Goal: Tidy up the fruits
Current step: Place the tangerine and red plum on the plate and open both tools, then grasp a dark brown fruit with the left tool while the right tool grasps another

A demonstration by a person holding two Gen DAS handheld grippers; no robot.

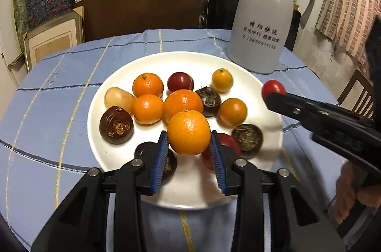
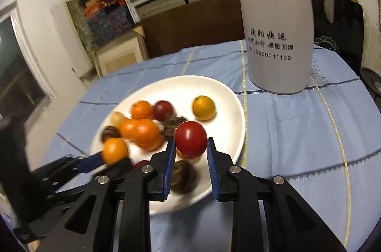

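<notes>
Shelves of stacked boxes and folded fabric are seen behind a round table covered by a pale blue checked tablecloth, on which a round white ceramic plate of mixed fruit and a tall grey thermos jug are set. A round orange mandarin is clamped between the blue-padded jaws of the left gripper above the near part of the plate, while a small red tomato-like fruit is clamped in the right gripper over the plate's right side. Both fruits appear to be mid-carry, so the sorting step is judged under way; next, a destination must be chosen and each fruit lowered before release. No separate container is visible. Dark brown fruits beneath the grippers are partly hidden, and the right view is blurred by motion.
</notes>
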